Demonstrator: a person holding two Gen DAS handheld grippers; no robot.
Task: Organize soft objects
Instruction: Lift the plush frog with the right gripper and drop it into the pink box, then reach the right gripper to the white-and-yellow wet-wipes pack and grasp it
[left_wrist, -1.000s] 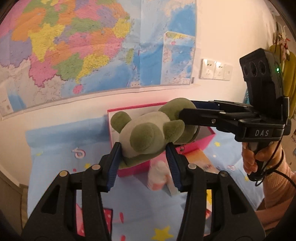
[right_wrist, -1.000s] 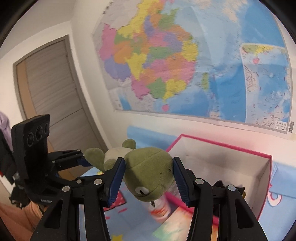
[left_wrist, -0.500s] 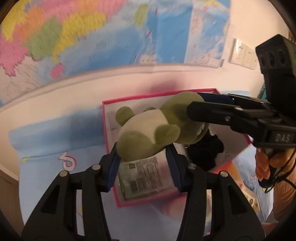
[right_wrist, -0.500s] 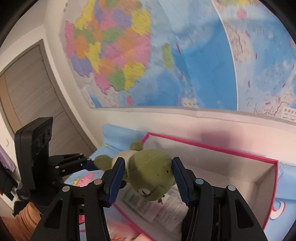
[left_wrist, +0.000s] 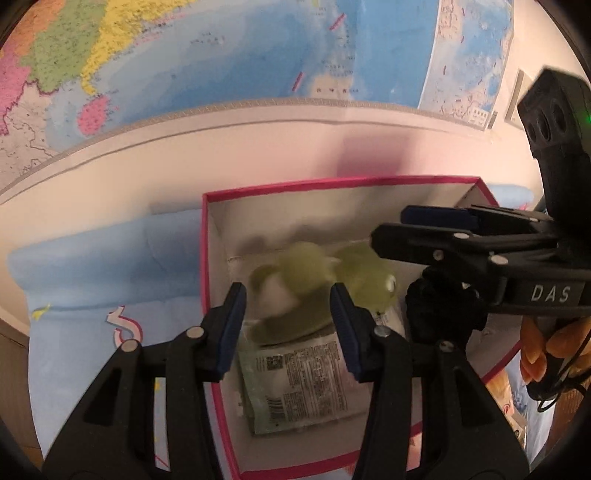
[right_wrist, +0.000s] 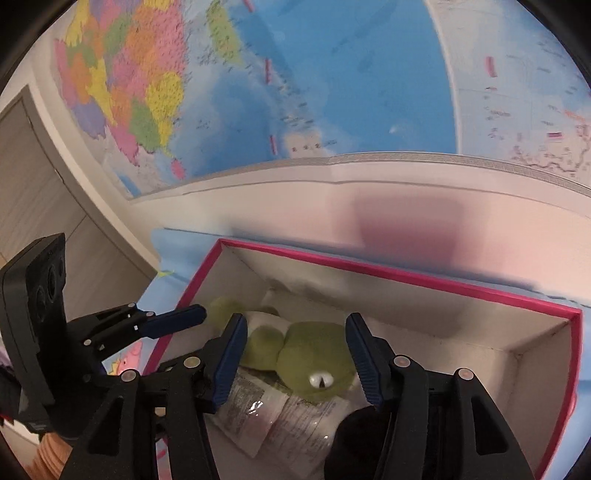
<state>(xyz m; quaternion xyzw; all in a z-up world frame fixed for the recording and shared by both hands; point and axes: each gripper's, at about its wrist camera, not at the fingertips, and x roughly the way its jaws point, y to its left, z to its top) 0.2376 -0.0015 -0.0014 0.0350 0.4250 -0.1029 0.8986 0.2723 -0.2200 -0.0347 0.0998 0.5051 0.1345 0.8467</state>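
Note:
A green frog plush (right_wrist: 314, 354) lies inside the pink-rimmed box (right_wrist: 406, 275), on top of a printed packet. In the left wrist view the frog (left_wrist: 314, 280) is motion-blurred, low in the box (left_wrist: 332, 182). My left gripper (left_wrist: 288, 295) hangs above it, open, its pads off the plush. My right gripper (right_wrist: 295, 325) is over the frog's head; its jaws are opening and the pads do not press on it. Each gripper shows in the other's view: the right gripper (left_wrist: 388, 236) and the left gripper (right_wrist: 192, 317).
The box also holds a printed foil packet (left_wrist: 295, 373) and a black soft item (left_wrist: 436, 314). It stands on a blue patterned mat (left_wrist: 92, 258) against a wall with a large map. A grey door (right_wrist: 37, 184) is at the left. A hand (left_wrist: 546, 343) holds the right gripper.
Both grippers have come down over the box. The frog, held between them before, has left both grips and dropped into the box.

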